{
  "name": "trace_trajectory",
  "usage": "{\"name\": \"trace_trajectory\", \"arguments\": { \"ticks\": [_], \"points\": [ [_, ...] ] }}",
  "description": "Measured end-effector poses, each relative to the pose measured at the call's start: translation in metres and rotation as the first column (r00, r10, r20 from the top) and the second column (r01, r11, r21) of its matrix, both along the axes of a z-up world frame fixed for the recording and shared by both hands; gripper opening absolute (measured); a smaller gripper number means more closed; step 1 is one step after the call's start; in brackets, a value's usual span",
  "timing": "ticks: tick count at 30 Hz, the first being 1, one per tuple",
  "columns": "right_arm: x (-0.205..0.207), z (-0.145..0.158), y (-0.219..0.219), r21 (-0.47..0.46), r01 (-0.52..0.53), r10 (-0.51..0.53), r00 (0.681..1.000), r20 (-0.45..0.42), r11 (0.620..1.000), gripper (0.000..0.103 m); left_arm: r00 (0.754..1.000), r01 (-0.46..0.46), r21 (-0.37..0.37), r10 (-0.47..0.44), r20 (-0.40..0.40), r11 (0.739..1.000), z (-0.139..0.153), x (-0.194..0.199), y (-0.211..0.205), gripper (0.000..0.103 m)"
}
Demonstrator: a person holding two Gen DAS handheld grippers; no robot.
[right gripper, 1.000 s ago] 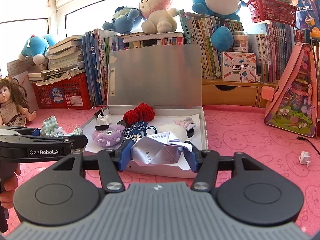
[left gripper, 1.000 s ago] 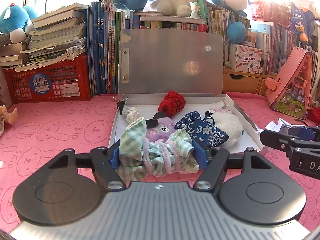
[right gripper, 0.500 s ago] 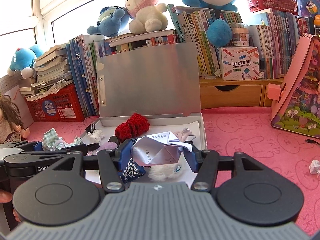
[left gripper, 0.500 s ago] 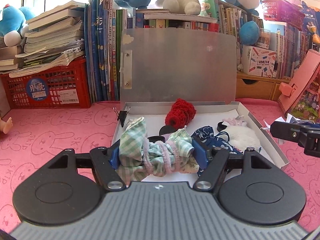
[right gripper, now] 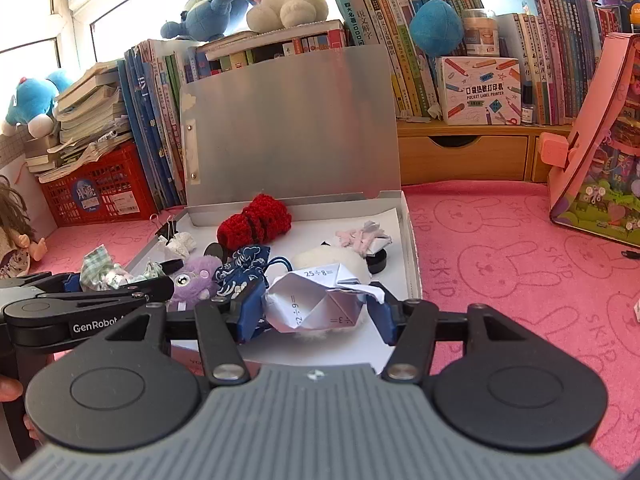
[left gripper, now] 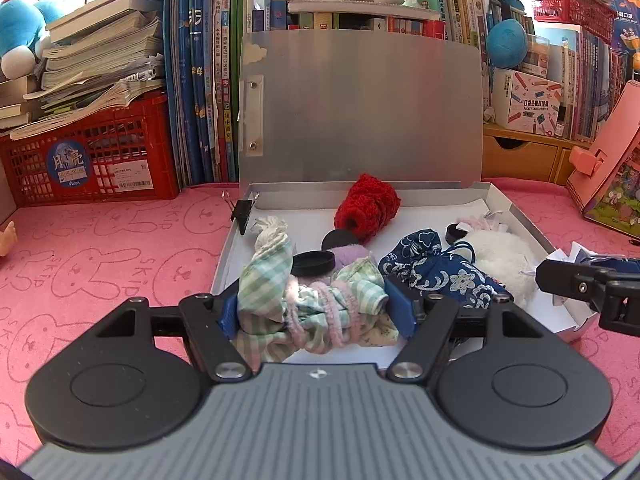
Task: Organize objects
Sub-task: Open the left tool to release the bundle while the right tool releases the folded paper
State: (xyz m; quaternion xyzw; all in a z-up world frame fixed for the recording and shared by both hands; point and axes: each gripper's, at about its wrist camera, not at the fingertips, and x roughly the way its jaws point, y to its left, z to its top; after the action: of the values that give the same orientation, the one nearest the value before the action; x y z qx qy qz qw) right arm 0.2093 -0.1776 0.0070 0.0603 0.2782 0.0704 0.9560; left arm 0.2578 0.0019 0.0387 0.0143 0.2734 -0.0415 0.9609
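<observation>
A shallow grey box [left gripper: 520,216] stands with its lid [left gripper: 360,108] upright on the pink mat. It holds a red knitted piece [left gripper: 366,206], a purple plush [right gripper: 196,276], a blue patterned pouch [left gripper: 432,268] and a white fluffy toy [left gripper: 504,256]. My left gripper [left gripper: 314,310] is shut on a green checked doll garment [left gripper: 264,280] with pink trim, over the box's near left part. My right gripper [right gripper: 316,314] is shut on a folded paper [right gripper: 304,292] printed with sums, over the box's near right part. Each gripper shows in the other's view: the left gripper [right gripper: 92,296] and the right gripper [left gripper: 592,280].
A red crate [left gripper: 88,160] of books sits far left, with upright books [left gripper: 200,92] and plush toys behind the box. Wooden drawers [right gripper: 460,156] and a pink toy house [right gripper: 600,148] stand at right. A doll [right gripper: 16,240] sits left. A binder clip [left gripper: 242,212] grips the box's corner.
Both grippers have moved forward and slightly down over the box, still holding the garment and the paper. The box now looms larger in both views.
</observation>
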Motion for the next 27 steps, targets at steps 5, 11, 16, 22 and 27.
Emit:
{"name": "trace_trajectory", "arguments": {
  "ticks": [5,11,16,22,27],
  "points": [
    [0.006,-0.008,0.005,-0.028,-0.006,0.005,1.000,-0.026,1.000,0.062,1.000,0.002,0.005,-0.002,-0.010,1.000,-0.007,0.005,-0.002,0.075],
    [0.024,-0.023,0.011,-0.037,0.000,-0.002,0.997,-0.076,0.999,0.061,1.000,0.000,0.002,0.000,-0.030,1.000,-0.017,0.017,-0.006,0.075],
    [0.047,-0.028,0.009,-0.002,0.023,-0.023,0.995,-0.094,1.000,0.061,0.998,-0.026,0.017,0.027,-0.048,1.000,-0.024,0.035,-0.011,0.075],
    [0.048,-0.026,0.005,0.019,0.038,-0.037,0.997,-0.073,0.999,0.074,0.998,-0.024,0.012,0.025,-0.051,1.000,-0.024,0.039,-0.011,0.079],
    [0.036,-0.026,0.010,-0.065,0.037,-0.040,0.998,-0.049,0.997,0.074,0.999,-0.027,0.032,0.028,-0.044,0.999,-0.022,0.031,-0.012,0.086]
  ]
}}
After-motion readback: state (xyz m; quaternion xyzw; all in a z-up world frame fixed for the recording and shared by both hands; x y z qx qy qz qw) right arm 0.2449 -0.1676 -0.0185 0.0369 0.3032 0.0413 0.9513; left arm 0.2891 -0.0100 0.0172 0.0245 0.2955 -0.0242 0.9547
